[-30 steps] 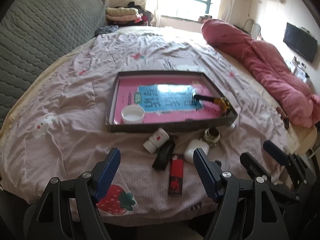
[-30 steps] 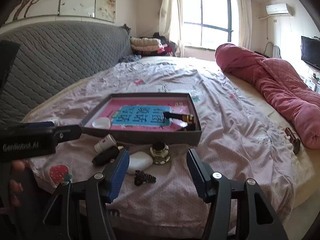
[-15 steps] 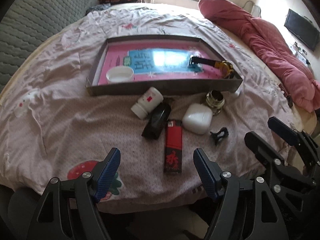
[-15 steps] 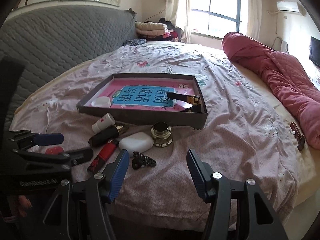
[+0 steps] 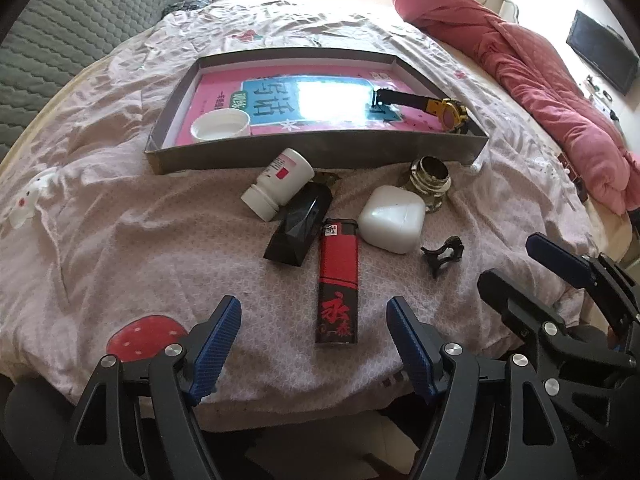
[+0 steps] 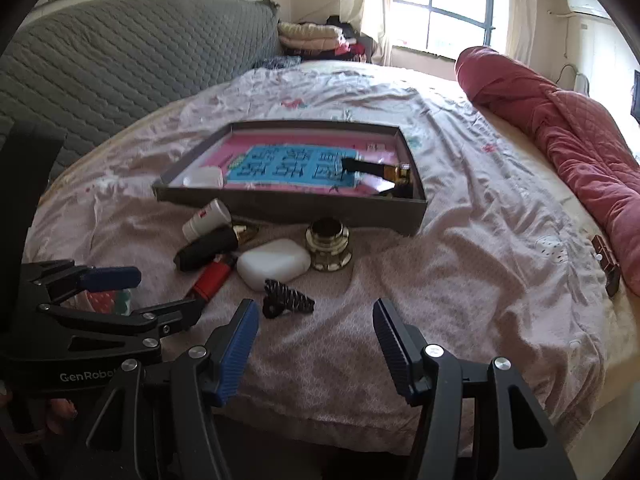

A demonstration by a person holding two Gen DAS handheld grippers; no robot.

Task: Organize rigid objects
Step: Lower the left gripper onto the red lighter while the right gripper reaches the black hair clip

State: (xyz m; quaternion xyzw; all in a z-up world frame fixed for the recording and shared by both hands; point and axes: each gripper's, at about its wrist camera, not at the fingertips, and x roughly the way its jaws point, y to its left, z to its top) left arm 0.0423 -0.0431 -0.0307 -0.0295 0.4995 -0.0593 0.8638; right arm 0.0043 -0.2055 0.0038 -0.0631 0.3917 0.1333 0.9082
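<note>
Altogether, six loose things are counted on the pink patterned bedsheet in front of one shallow grey cardboard tray: one white plastic pill bottle with a red label lying on its side, one glossy black faceted case touching it, one red-and-black lighter lying lengthwise just beside that case, one white rounded earbud case, one round glass-and-brass jar behind the earbud case, and one small black hair claw clip to the right. Inside the tray, two things are seen on a pink and blue printed sheet: one white round lid at the near left corner and one wristwatch with a black strap and gold face at the right side. The left gripper is held above the near edge of the bed, its two blue-padded fingers spread wide and empty, with the lighter just ahead between them. The right gripper is likewise held with its fingers parted and nothing between them, the hair clip lying just beyond its left finger. One rolled red quilt is seen along the far right of the bed.
</note>
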